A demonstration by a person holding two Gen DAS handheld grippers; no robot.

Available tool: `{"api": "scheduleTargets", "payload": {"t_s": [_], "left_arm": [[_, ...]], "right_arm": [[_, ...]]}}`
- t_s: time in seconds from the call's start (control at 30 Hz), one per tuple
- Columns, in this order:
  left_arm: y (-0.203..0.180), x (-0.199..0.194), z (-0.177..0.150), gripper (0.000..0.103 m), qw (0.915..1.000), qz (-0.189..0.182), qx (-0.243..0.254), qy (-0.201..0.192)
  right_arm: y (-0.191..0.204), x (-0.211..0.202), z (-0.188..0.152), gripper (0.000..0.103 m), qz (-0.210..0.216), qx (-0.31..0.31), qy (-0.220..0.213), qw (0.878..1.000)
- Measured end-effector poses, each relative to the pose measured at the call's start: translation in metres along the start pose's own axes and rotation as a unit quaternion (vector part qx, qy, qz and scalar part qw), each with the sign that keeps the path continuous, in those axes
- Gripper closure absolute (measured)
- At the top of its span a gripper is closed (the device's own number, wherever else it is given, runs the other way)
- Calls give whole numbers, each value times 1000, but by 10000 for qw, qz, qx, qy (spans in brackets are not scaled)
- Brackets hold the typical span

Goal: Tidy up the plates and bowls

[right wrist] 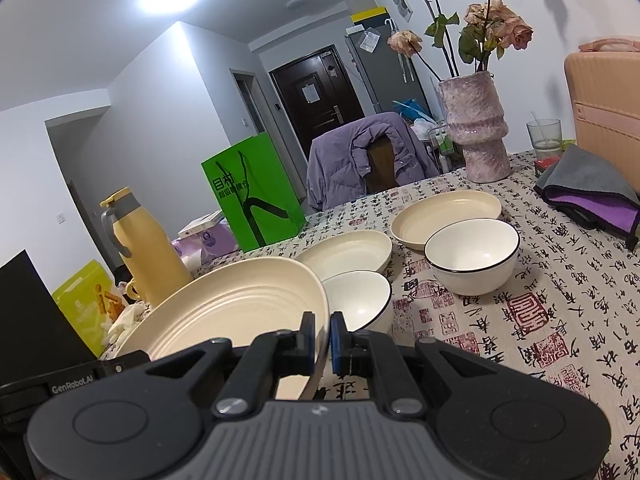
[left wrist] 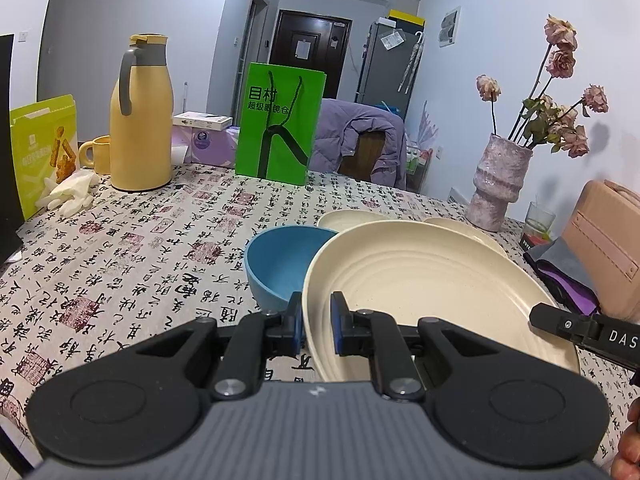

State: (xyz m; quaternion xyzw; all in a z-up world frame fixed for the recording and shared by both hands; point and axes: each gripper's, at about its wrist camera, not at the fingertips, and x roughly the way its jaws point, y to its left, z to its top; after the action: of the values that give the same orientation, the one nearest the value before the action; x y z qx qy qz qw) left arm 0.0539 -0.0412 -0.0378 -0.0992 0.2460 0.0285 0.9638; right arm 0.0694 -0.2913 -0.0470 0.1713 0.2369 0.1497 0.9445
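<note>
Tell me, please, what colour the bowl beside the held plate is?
Blue bowl, clearest in the left wrist view.

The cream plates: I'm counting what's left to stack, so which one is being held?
The ribbed cream plate, nearest the cameras: left gripper and right gripper clamp its rim. The other two cream plates lie untouched beyond.

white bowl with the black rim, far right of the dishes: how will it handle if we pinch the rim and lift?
The white bowl looks glazed, so probably slippery under a rim pinch. It appears ceramic: likely stiff, fairly heavy and chip-prone near the cream plate behind it. Its rounded wall narrows to a small base, so a push may rock it.
</note>
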Motion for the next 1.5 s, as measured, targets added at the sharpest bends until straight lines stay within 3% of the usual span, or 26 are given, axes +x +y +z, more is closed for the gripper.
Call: {"api": "scheduleTargets", "payload": {"t_s": [1.5], "left_arm": [[1,12,-33,90,9989,-18,211,412]], "right_arm": [[-19,6,-35,95,-144,218,436,9987]]}}
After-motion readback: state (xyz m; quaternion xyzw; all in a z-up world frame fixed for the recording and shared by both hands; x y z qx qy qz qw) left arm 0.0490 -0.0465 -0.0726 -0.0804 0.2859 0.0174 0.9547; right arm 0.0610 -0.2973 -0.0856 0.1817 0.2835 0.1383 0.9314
